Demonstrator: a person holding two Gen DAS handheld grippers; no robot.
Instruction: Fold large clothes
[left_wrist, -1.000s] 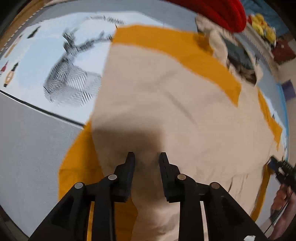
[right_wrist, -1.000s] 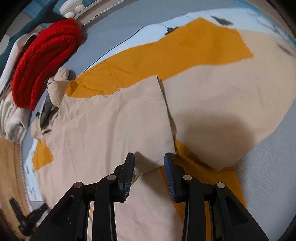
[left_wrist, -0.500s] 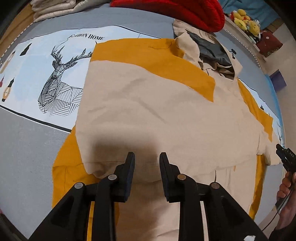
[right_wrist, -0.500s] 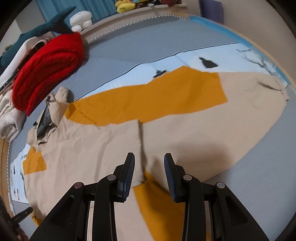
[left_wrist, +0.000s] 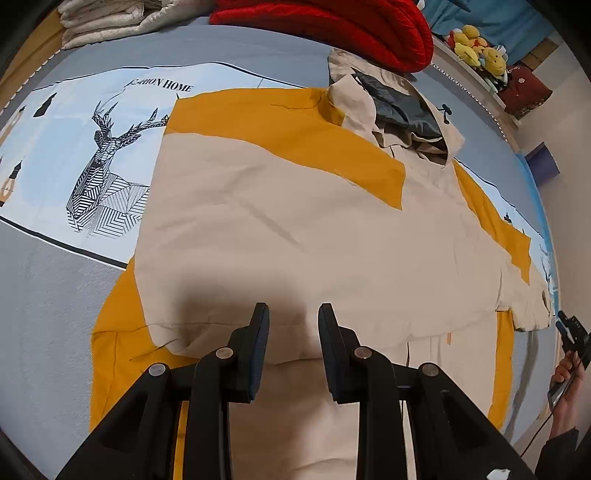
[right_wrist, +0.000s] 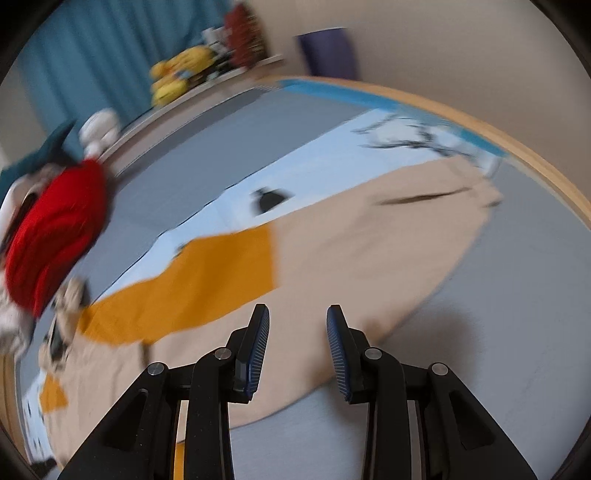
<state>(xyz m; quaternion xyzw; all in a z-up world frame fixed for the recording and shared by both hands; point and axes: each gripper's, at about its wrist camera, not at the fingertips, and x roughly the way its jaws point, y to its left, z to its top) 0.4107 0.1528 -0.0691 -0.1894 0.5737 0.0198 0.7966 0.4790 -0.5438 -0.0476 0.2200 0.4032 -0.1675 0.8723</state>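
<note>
A large beige and mustard-yellow hooded jacket (left_wrist: 295, 206) lies spread flat on the bed, its dark-lined hood (left_wrist: 402, 110) at the far end. My left gripper (left_wrist: 293, 310) hovers open over the jacket's near beige part, with nothing between its fingers. In the blurred right wrist view, my right gripper (right_wrist: 297, 312) stands open and empty above the near edge of the jacket's outstretched sleeve (right_wrist: 369, 240), whose cuff (right_wrist: 484, 192) lies far right near the bed edge. In the left wrist view the right gripper (left_wrist: 570, 330) shows at the far right, held by a hand (left_wrist: 565, 380).
The bed sheet (left_wrist: 103, 166) is grey and pale blue with a deer print. A red quilt (left_wrist: 332, 26) and a folded pale blanket (left_wrist: 110, 18) lie at the head end. Plush toys (left_wrist: 476, 48) sit on a ledge beyond. A wooden bed rim (right_wrist: 535, 162) runs along the right.
My left gripper has risen a little, so more of the jacket shows. My right gripper has swung fast to the right, from the jacket's body out along the sleeve. Both stay open and empty.
</note>
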